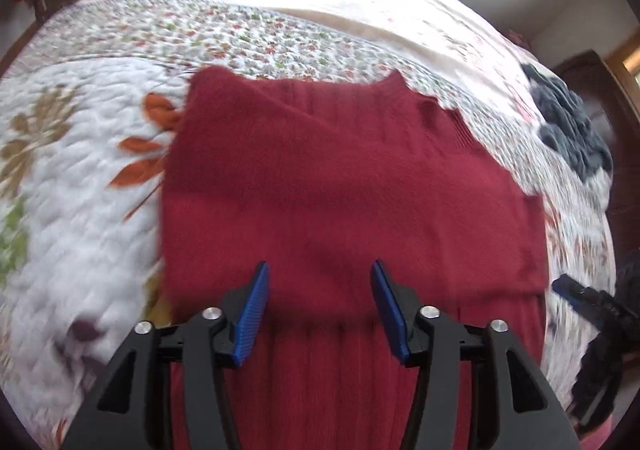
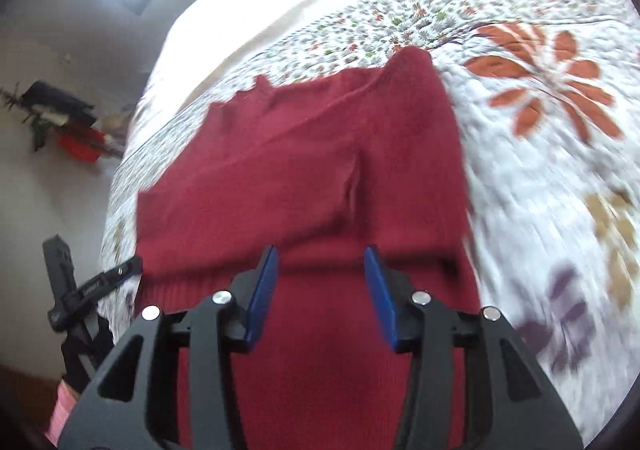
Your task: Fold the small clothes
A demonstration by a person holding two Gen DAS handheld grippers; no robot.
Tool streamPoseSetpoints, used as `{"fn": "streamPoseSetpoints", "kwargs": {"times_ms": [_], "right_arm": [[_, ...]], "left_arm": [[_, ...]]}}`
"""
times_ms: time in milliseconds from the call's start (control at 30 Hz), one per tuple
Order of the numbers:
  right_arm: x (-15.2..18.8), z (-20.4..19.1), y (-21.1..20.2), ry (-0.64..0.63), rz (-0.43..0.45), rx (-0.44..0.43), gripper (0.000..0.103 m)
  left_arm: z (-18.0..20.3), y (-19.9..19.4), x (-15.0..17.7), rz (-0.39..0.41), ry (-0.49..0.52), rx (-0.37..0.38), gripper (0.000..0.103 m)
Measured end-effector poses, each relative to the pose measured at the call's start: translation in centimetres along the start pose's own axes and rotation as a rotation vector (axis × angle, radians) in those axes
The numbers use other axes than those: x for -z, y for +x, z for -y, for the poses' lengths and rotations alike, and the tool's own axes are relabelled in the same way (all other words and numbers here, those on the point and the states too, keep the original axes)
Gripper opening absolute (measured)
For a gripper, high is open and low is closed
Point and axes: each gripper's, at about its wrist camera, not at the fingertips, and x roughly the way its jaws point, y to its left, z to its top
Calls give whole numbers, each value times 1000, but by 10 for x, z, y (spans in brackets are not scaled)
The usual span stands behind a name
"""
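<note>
A dark red knitted sweater (image 1: 320, 186) lies flat on a quilted bedspread, with one sleeve folded across its body. It fills the middle of the right wrist view too, as the sweater (image 2: 304, 178). My left gripper (image 1: 319, 270) hovers open above the sweater's lower part, blue pads apart and nothing between them. My right gripper (image 2: 320, 254) is likewise open over the ribbed hem end, holding nothing. The other gripper (image 1: 580, 294) shows at the right edge of the left wrist view, and at the left edge of the right wrist view as the other gripper (image 2: 100, 282).
The quilt (image 1: 80, 178) has orange, green and brown leaf prints. A dark grey-blue garment (image 1: 572, 126) lies bunched at the bed's far right. Curtains and a wall stand beyond the bed. A wall decoration (image 2: 64, 118) hangs past the bed's left edge.
</note>
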Motion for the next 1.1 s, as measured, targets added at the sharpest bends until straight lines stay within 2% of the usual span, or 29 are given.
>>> {"fn": "streamPoseSetpoints", "kwargs": {"times_ms": [100, 233, 333, 500, 700, 867, 967, 1100], "right_arm": [[44, 1, -29, -19, -5, -8, 49], [114, 10, -64, -11, -19, 8, 53], [161, 18, -81, -19, -33, 67, 56], [218, 36, -94, 2, -79, 95, 56], [255, 54, -89, 40, -137, 97, 56], [271, 63, -80, 68, -160, 78, 56], [274, 64, -71, 84, -175, 63, 49], [273, 61, -67, 100, -186, -5, 32]], "left_arm": [[-9, -30, 41, -6, 34, -25, 65], [-37, -65, 105, -62, 18, -64, 67], [-54, -86, 147, -89, 18, -109, 68], [-71, -101, 202, -137, 1, -83, 69], [-80, -98, 244, -193, -14, -62, 69], [-74, -92, 258, -214, -7, -29, 69], [-70, -91, 261, -210, 7, -37, 68], [-65, -91, 261, -214, 1, 16, 65]]}}
